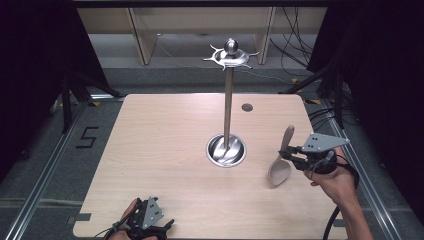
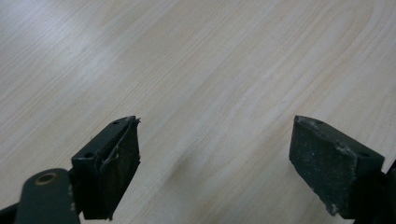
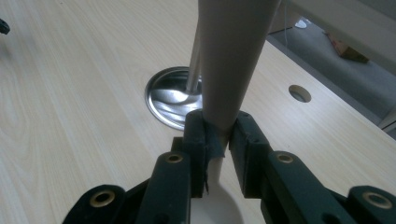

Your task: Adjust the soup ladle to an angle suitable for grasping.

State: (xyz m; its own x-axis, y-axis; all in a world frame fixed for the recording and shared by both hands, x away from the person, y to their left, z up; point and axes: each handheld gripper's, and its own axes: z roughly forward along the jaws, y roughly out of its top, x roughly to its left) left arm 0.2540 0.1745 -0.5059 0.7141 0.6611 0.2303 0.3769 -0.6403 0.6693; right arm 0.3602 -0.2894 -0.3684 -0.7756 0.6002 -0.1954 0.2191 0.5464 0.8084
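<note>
A pale beige spoon (image 1: 281,161) hangs above the right side of the table, handle up and bowl down. My right gripper (image 1: 292,154) is shut on its handle, and the handle (image 3: 232,60) rises between the pads in the right gripper view. A tall metal rack (image 1: 228,100) stands in the table's middle, with a round dish base (image 1: 226,150) and a hooked crown (image 1: 229,54) on top. The base (image 3: 173,98) lies just beyond the spoon in the right gripper view. My left gripper (image 1: 150,225) rests at the table's front edge, jaws wide open (image 2: 215,158) over bare wood.
A small round cable hole (image 1: 247,107) sits in the table (image 1: 165,150) behind the rack. Dark curtains flank both sides. Cables and wooden furniture legs lie on the floor beyond the far edge.
</note>
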